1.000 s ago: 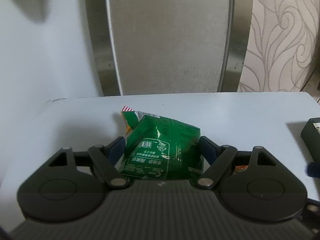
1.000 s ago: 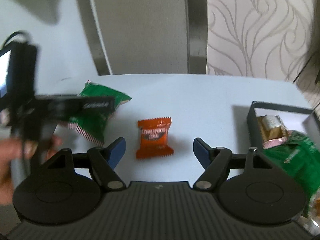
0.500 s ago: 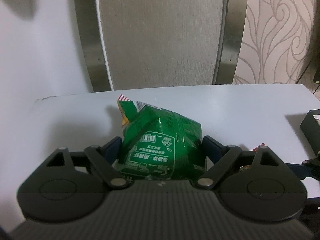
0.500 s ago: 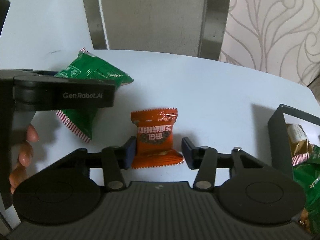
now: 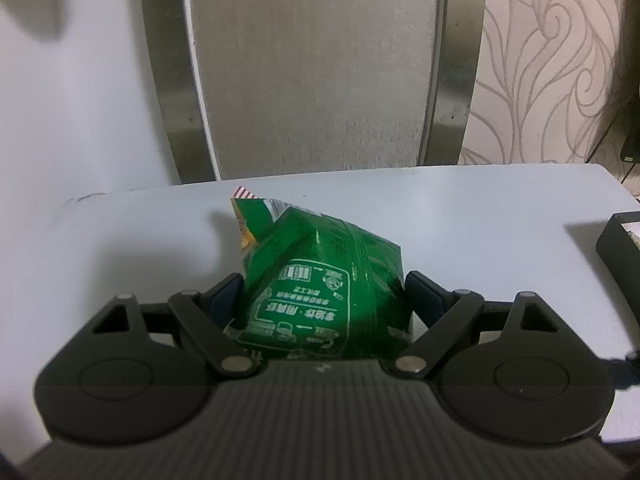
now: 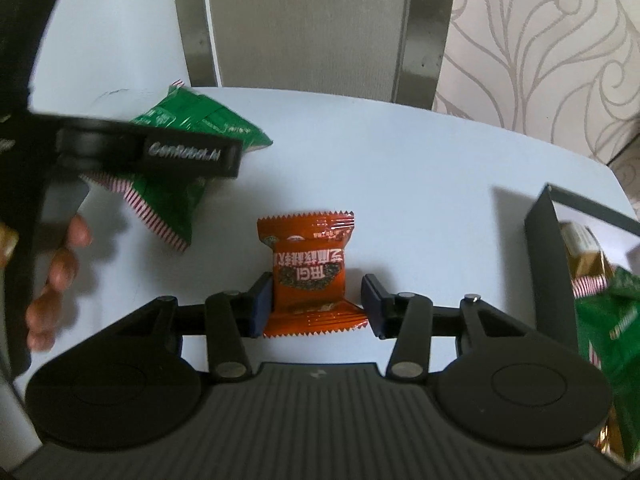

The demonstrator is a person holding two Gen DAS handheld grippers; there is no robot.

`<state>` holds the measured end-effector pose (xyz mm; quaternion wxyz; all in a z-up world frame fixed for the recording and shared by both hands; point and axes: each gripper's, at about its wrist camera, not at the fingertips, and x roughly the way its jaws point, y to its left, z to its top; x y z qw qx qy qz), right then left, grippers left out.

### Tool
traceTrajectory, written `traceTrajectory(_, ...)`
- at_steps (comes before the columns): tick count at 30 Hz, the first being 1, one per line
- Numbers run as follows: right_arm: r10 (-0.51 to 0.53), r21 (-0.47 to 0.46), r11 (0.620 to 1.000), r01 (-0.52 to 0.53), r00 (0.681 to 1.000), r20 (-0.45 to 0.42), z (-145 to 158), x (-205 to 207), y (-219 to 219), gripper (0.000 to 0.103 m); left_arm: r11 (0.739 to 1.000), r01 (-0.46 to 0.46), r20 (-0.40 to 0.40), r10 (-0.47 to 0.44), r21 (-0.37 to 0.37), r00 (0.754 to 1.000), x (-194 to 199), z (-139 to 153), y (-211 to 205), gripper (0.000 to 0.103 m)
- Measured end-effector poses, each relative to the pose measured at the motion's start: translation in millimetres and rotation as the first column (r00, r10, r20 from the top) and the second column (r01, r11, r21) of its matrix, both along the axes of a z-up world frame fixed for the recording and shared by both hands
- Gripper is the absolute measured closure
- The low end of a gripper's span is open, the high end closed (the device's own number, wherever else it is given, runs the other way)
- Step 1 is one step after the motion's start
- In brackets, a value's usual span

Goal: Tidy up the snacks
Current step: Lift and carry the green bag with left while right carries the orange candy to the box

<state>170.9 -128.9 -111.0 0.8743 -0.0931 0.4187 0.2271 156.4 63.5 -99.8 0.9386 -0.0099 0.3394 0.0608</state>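
Observation:
A green snack packet (image 5: 320, 264) stands tilted on the white table (image 5: 460, 216). My left gripper (image 5: 322, 284) is shut on it, with a pad against each side. In the right wrist view the same green packet (image 6: 168, 204) sticks out from under the left gripper's dark arm. An orange snack packet (image 6: 308, 268) lies flat on the table between the fingers of my right gripper (image 6: 318, 300). The left pad touches its side. The right pad meets only the crimped bottom edge, with a slit of table showing beside the packet's body.
A dark open box (image 6: 540, 248) at the right table edge holds gold and green packets (image 6: 612, 320); its corner (image 5: 616, 244) also shows in the left wrist view. A grey chair back (image 5: 312, 72) stands behind the table. A person's fingers (image 6: 60, 272) grip the left handle.
The right gripper came down over the orange packet, and its jaws narrowed from wide apart to close around it. The left gripper and the green packet stayed almost where they were.

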Motion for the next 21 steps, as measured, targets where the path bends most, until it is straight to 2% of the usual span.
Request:
traceTrajectory(4,-0.013,-0.001,1.0,0.013,1.0,-0.004,1.2,-17.1,-7.9,0.05,1.0,0.019,-0.002,-0.019,0.002,1.0,-3.2,-1.6,-4.3,0.014)
traceTrajectory(10,-0.041,0.0,0.999,0.041,0.999,-0.003,3.2,-41.8,-18.3,0.05,0.996,0.078,-0.022,-0.077,0.032,0.997,-18.1,-11.2,-13.1,0.02)
traceTrajectory(21,-0.091,-0.001,0.996,0.091,0.996,-0.002,4.8,-70.5,-28.2,0.05,0.992,0.122,-0.018,-0.121,0.039,0.992,-40.4,-7.9,-11.0,0.028)
